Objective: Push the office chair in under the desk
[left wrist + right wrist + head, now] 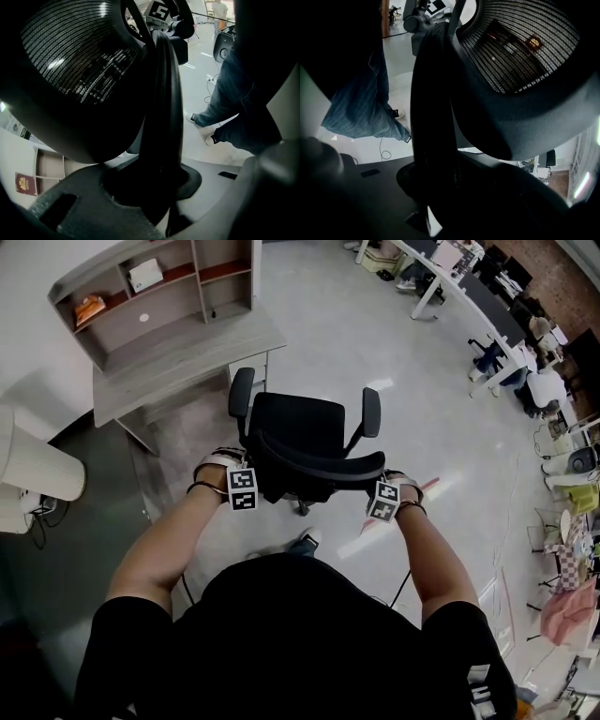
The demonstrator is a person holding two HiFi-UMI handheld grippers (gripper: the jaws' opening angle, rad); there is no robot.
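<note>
**Black chair gripped by the backrest, not yet under the desk**

Black mesh and a hard rim fill both gripper views, because each tool is clamped on the top of the chair (302,427). The left hand-held gripper (242,486) is closed narrowly on the rim of the backrest (319,470) at its end nearer the desk (187,357). The right hand-held gripper (384,498) is closed the same way on the end farther from the desk. In each gripper view the dark rim runs straight between the grey jaws, so both look like firm holds and not mere contact.

The chair stands on the floor (375,324) just short of the desk, with its seat and armrests turned towards it. The near armrest (241,390) sits close to the desk's front corner, but no part of the seat is under the top yet. The seat also looks set off to one side of the desk's opening instead of square to it.

This looks like the pushing step, perhaps a little past halfway. The next move probably calls for an even push through both holds, angled towards the middle of the desk so the near armrest misses the corner and leg. Uneven force would likely swivel the chair on its casters. Whether the armrests will pass below the desk top cannot be told from here
</note>
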